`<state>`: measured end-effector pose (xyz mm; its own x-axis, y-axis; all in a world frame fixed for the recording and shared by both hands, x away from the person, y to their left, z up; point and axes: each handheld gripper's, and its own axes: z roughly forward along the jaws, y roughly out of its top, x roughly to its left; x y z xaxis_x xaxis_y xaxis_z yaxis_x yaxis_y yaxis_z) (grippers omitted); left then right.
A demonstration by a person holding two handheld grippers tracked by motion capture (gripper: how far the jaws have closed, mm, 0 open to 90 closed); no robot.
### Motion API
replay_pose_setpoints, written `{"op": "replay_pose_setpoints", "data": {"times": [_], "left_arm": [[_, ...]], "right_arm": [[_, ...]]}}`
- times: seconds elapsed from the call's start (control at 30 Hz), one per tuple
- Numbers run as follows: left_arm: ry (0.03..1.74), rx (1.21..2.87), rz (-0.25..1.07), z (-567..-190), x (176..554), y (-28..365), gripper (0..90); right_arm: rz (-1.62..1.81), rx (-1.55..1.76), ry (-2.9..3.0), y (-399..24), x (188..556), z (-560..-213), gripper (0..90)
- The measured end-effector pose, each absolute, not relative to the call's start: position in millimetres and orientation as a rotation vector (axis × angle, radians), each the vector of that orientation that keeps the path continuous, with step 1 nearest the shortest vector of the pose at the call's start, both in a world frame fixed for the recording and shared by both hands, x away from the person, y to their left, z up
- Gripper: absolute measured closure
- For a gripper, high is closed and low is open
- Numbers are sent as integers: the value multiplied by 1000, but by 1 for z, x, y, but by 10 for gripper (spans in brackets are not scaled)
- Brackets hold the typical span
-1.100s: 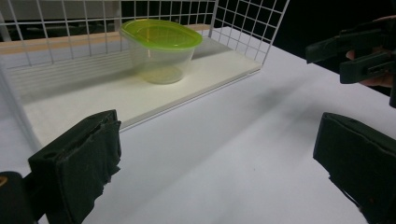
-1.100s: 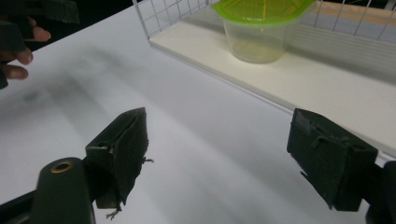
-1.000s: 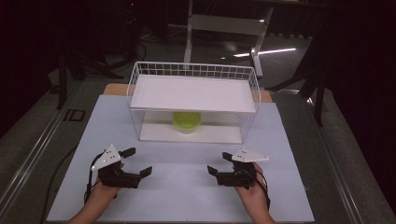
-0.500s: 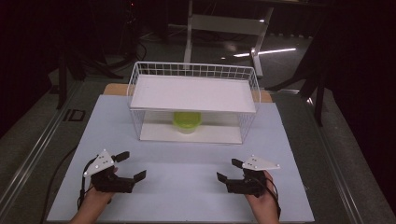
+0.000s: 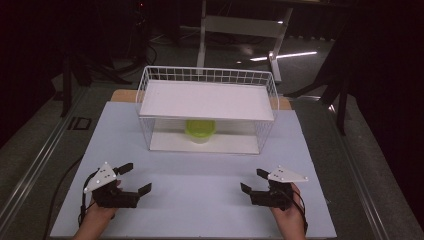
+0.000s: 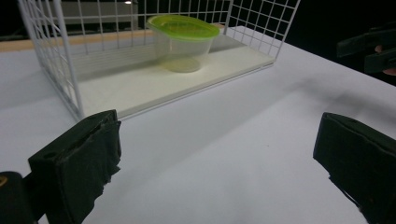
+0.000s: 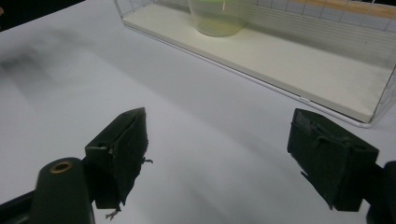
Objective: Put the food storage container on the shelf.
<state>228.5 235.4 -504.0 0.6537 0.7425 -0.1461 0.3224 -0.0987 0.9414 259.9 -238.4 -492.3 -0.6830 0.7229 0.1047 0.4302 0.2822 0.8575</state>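
A clear tub with a lime-green lid [image 5: 200, 130] stands on the bottom board of a white wire rack [image 5: 207, 75], under the rack's white top shelf [image 5: 207, 100]. The front of the rack has no wire. My left gripper [image 5: 136, 178] rests open near the front left of the white table sheet, and my right gripper [image 5: 254, 181] is open at the front right. Both are well short of the rack and hold nothing. In the left gripper view the tub [image 6: 182, 42] sits ahead, beyond the wide-apart jaws of my left gripper [image 6: 217, 158]. In the right gripper view the base of the tub [image 7: 217, 18] lies past the gripper [image 7: 224, 149].
The white sheet [image 5: 200, 165] covers the table between the grippers and the rack. The bottom board [image 5: 235, 142] has bare room on both sides of the tub. Dark floor, stands and a metal rail surround the table. The right gripper's jaws [image 6: 369, 46] show at the left gripper view's top right.
Both grippers have drawn back toward the near edge of the table and slightly outward. Their jaws stay open. The tub and rack have not moved.
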Motion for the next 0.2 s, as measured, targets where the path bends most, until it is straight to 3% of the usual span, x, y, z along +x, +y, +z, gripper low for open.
{"op": "replay_pose_setpoints", "data": {"times": [0.2], "left_arm": [[878,1695,439,-505,229,235,18]], "right_arm": [[1371,1066,2235,-241,262,-491,200]]}}
